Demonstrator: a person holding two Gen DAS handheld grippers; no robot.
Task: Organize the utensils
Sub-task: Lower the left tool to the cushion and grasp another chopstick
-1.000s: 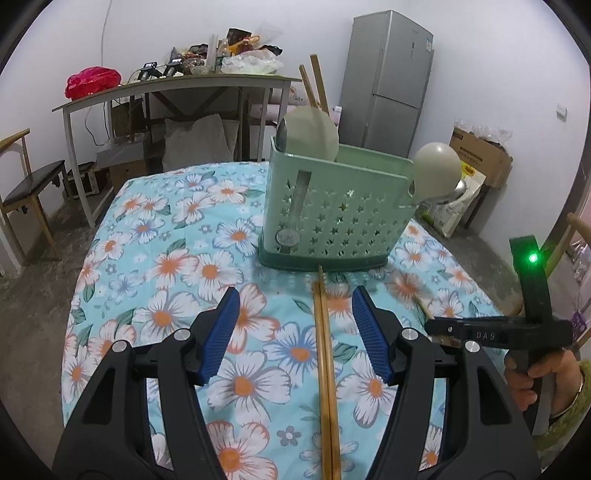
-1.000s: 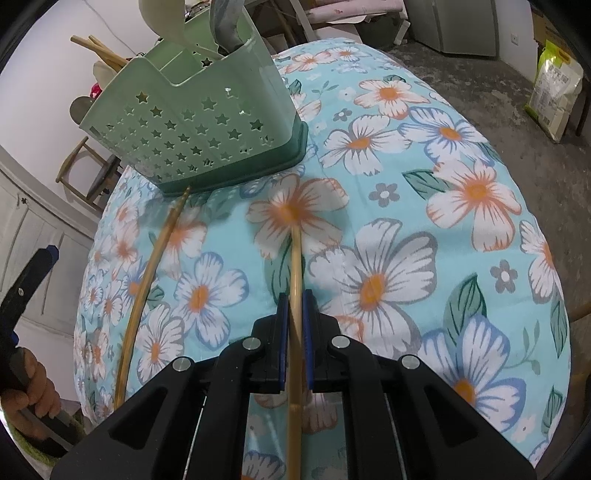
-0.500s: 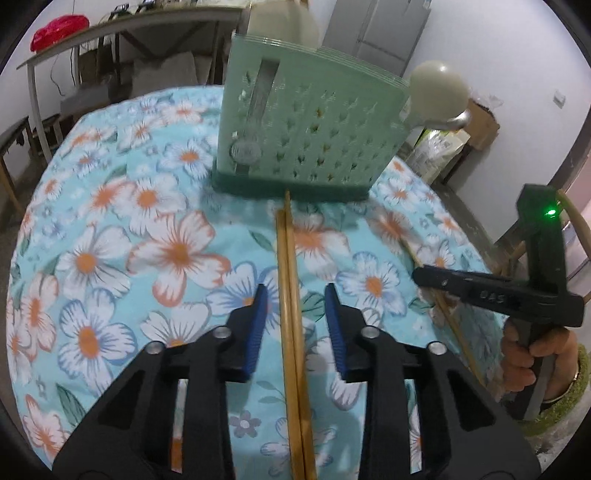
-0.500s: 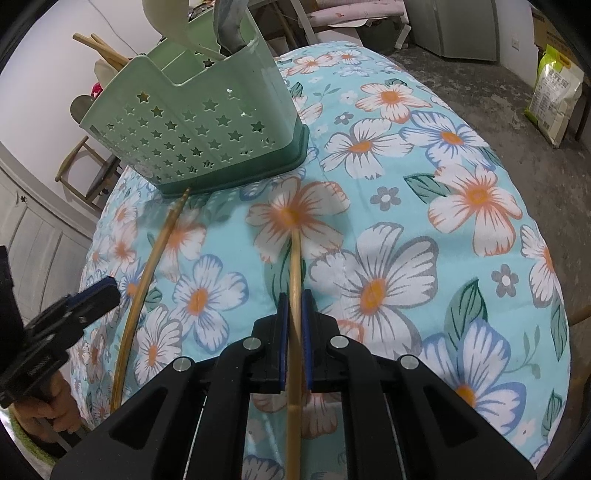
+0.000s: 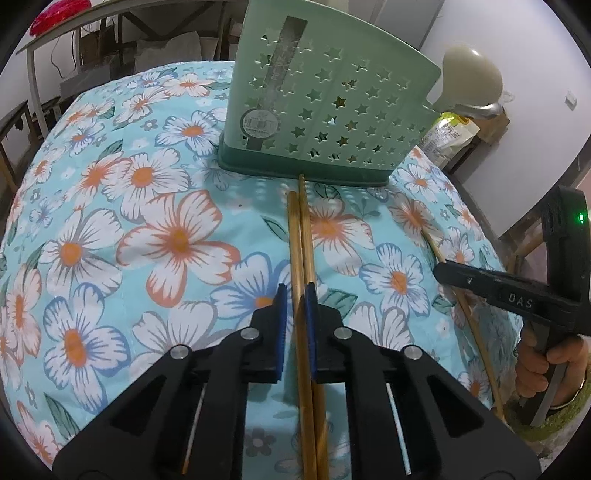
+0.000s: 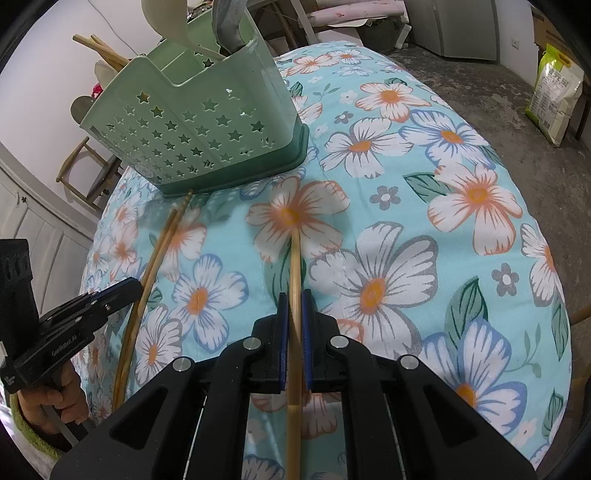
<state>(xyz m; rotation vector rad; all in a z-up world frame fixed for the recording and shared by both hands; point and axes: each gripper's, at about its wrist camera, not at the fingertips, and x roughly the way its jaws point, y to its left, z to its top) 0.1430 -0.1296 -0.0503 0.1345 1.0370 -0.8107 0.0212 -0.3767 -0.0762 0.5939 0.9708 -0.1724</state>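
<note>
A green star-holed utensil caddy (image 5: 325, 107) stands on the floral tablecloth (image 5: 129, 229), with spoons and chopsticks in it. A pair of wooden chopsticks (image 5: 301, 236) lies on the cloth, tips at the caddy's base. My left gripper (image 5: 295, 308) is shut on this pair. My right gripper (image 6: 293, 310) is shut on a single chopstick (image 6: 294, 258) that lies on the cloth. The caddy (image 6: 207, 122) and the pair (image 6: 155, 266) also show in the right wrist view. The right gripper also shows at the right of the left wrist view (image 5: 441, 271).
A pale ladle (image 5: 471, 81) sticks out at the caddy's right side. Beyond the table are a cluttered desk (image 5: 92, 33), wooden chairs (image 6: 88, 166), a rice bag (image 6: 554, 92) on the floor and a fridge.
My left gripper came down and forward over the chopstick pair and closed on it. My right gripper stayed shut on the single chopstick and barely moved.
</note>
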